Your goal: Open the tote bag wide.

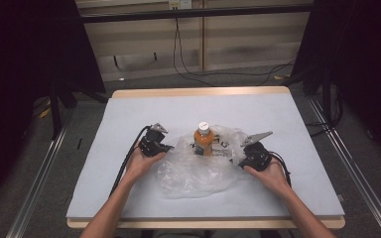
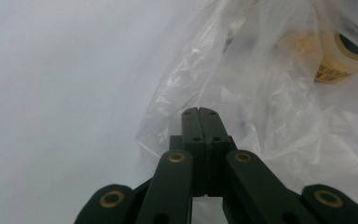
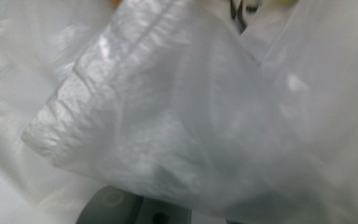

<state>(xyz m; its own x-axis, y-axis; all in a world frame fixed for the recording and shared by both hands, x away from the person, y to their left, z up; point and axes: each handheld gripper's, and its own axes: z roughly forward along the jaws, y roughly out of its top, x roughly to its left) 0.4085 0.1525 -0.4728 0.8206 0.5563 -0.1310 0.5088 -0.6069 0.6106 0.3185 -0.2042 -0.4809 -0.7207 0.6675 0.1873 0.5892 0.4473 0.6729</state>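
Though draped in film in the right gripper view, right gripper [image 1: 245,154] read as shut; whether on the bag [image 1: 198,171], cannot tell. Left gripper [image 2: 199,114] jaws pressed together, tips at the bag's crumpled edge, nothing seen pinched. Farther in, clear wrinkled plastic around an upright orange bottle [image 1: 203,139], white-capped, label blurred, mid-table [image 1: 129,119].

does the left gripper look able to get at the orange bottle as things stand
Probably not directly. The orange bottle stands inside the clear plastic bag, whose film lies between it and the left gripper. The jaws are shut at the bag's edge, so they would meet plastic first.
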